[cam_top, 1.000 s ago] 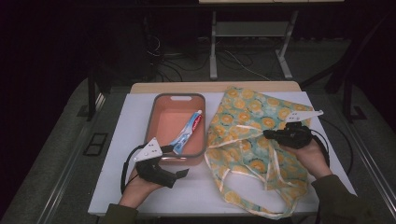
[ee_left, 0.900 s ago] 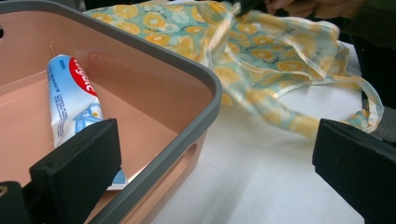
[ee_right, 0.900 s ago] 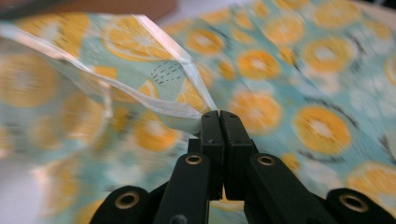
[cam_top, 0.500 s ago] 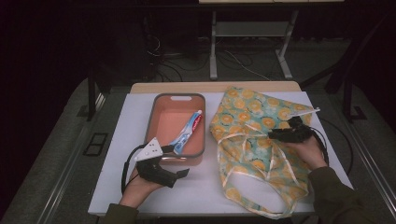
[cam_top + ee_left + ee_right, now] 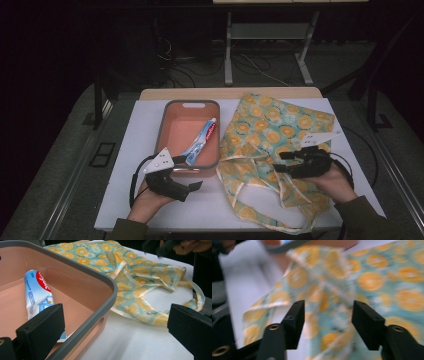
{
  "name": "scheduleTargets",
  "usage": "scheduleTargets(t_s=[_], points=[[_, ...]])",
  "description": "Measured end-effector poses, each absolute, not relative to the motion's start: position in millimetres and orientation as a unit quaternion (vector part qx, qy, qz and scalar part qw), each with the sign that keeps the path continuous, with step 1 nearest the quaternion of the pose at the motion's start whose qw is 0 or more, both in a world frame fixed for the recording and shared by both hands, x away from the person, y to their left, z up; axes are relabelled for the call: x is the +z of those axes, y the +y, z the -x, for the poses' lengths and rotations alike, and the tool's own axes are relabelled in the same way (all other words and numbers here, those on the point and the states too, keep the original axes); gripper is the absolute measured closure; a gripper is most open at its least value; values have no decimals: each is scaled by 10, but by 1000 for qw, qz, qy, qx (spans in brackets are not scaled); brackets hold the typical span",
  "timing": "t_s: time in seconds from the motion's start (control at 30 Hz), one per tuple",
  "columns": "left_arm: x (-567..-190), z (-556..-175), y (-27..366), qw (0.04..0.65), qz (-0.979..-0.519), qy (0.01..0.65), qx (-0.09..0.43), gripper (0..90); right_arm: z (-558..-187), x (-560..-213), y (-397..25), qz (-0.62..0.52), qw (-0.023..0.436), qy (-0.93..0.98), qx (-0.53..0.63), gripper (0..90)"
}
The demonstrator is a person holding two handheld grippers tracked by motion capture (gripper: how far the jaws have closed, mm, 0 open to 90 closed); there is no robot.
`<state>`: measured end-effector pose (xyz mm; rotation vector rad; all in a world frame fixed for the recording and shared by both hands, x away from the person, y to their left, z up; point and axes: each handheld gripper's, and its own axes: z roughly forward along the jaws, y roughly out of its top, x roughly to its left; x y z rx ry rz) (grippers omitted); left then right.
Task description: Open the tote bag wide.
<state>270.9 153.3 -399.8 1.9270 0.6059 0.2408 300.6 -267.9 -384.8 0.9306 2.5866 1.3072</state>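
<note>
Both tools gape, holding nothing: right tool (image 5: 281, 162) over fruit-print bag (image 5: 270, 125), left tool (image 5: 195, 172) straddling tray rim (image 5: 192, 167).

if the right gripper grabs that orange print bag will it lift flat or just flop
Likely flop: the bag lies thin, creased and rumpled, so it looks like soft cloth. Its loose straps would probably dangle. The right gripper, jaws open, may pinch one layer.

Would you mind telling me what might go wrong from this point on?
The right gripper, jaws open, hovers over the rumpled bag; it may pinch only one fabric layer or a loose handle. The left gripper, open beside the tray, could knock its rim when reaching for the toothpaste.
</note>
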Motion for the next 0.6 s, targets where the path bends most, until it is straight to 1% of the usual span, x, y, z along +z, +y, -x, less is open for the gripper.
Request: scheduleTargets(t_s=[0.17, 0.3, 0.37, 0.4, 0.43, 0.53, 0.6], points=[[-4008, -2709, 1522, 523, -808, 253, 98, 0, -2930, -4118, -2420, -274, 42, 883, 379, 496], [-4002, -2707, 1521, 524, -807, 252, 99, 0, -2978, -4285, -2338, -269, 40, 899, 344, 506], [-4003, -2706, 1517, 524, -808, 252, 98, 0, -3008, -4344, -2317, -266, 45, 904, 331, 538], [-4003, -2706, 1516, 524, -808, 251, 98, 0, -3022, -4369, -2314, -265, 42, 906, 328, 560], [-4003, -2707, 1515, 524, -808, 251, 98, 0, -3031, -4386, -2316, -266, 42, 906, 326, 624], [-4002, -2709, 1514, 524, -808, 251, 98, 0, -3069, -4412, -2343, -274, 45, 903, 327, 756], [-4000, -2707, 1511, 524, -808, 250, 98, 0, -3091, -4413, -2368, -280, 43, 901, 330, 816]])
